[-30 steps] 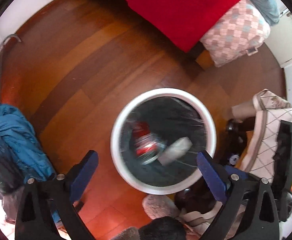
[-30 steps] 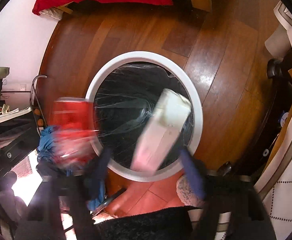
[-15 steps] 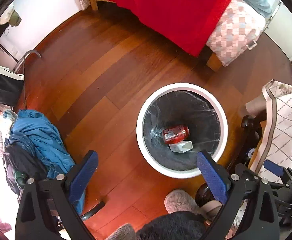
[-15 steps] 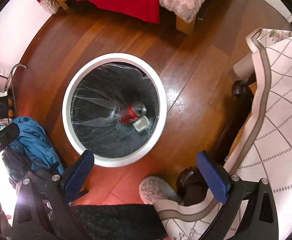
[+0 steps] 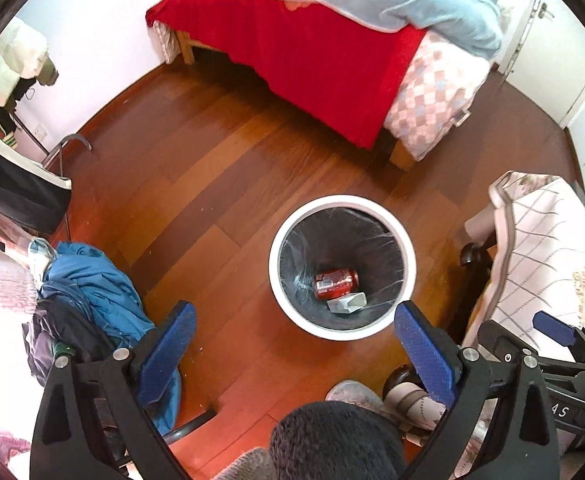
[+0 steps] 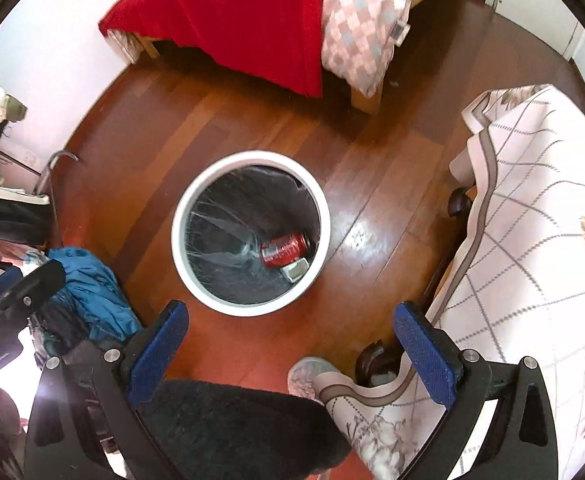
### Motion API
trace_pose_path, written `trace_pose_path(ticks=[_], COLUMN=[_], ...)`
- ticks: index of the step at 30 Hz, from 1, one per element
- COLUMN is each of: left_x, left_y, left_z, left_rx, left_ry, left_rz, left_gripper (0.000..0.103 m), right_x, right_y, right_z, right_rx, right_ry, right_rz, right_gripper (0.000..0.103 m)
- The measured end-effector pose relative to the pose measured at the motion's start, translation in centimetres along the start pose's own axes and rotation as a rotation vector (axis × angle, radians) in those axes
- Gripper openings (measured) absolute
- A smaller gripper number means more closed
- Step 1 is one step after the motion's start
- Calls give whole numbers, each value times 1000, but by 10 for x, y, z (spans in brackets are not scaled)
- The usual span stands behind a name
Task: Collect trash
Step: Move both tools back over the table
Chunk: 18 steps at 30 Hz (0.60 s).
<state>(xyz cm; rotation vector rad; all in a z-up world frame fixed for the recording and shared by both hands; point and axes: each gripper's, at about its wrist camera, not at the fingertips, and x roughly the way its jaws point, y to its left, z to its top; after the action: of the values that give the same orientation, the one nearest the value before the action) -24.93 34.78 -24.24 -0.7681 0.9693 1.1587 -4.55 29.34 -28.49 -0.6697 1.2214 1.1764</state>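
Item: can (image 5: 335, 280), carton (image 5: 347, 303), lying touching at bin (image 5: 342, 330) bottom. I judge both light, thin-walled, crushable; grip mid-body. Left tongs (image 5: 294, 344) and right tongs (image 6: 290, 340) above bin, spread, empty.

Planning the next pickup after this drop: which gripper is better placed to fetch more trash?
Either, barely the left gripper: both it and the right gripper are open, empty; can and carton lie in the bin.
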Motion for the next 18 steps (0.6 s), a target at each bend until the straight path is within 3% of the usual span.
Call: trace_pose_path(ticks=[8, 11, 14, 18], left_x=[-54, -71, -84, -75], left_y=[-16, -30, -56, -111], left_z=[-13, -18, -27, -41], left_rx=[24, 42, 70, 139], left_ry=[-61, -87, -119, -103], left_rz=[-27, -30, -44, -68], left_gripper=[101, 101, 101, 101], right_x=[-67, -94, -121, -147], right_y=[-8, -20, -43, -102], right_z=[-22, -33, -50, -80], right_rx=[39, 87, 148, 255], right_ry=[-103, -145, -177, -199], right_rz=[73, 155, 240, 234], right_gripper=[103, 103, 103, 103])
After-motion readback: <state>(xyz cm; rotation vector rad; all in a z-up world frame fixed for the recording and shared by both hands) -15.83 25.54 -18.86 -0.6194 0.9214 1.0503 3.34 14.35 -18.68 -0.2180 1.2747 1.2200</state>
